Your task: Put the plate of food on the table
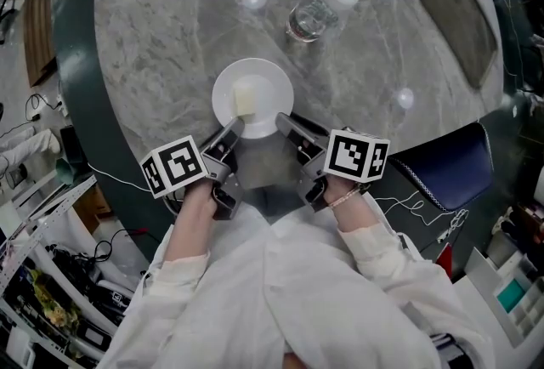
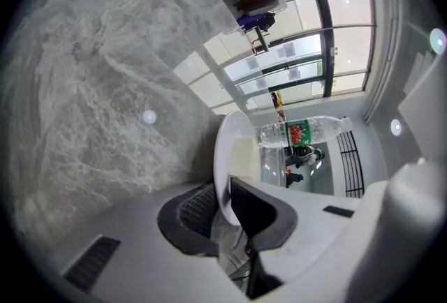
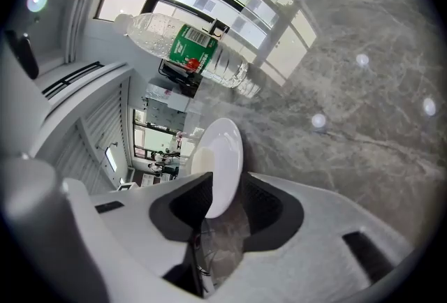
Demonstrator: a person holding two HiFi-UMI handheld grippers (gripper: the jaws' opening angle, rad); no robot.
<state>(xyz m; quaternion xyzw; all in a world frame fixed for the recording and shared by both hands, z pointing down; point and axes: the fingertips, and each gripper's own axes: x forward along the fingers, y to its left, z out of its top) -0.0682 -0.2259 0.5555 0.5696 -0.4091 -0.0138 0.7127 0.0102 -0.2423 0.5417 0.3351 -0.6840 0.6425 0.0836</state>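
Note:
A white plate (image 1: 265,76) carrying a pale yellow block of food (image 1: 245,98) lies at the near edge of the grey marble table (image 1: 161,36); I cannot tell whether it rests fully on the stone. My left gripper (image 1: 231,131) clamps the plate's near-left rim. In the left gripper view the plate rim (image 2: 225,155) is pinched tight between the pads of the left gripper (image 2: 225,202). My right gripper (image 1: 286,122) is at the near-right rim. In the right gripper view the plate (image 3: 225,158) stands between the wide-apart jaws of the right gripper (image 3: 223,202), with a gap at one pad.
A clear plastic water bottle (image 1: 321,12) with a green label lies on its side just beyond the plate. A dark rectangular mat (image 1: 459,19) sits at the table's far right. A blue chair seat (image 1: 450,167) stands right of the table; cables and clutter line the floor.

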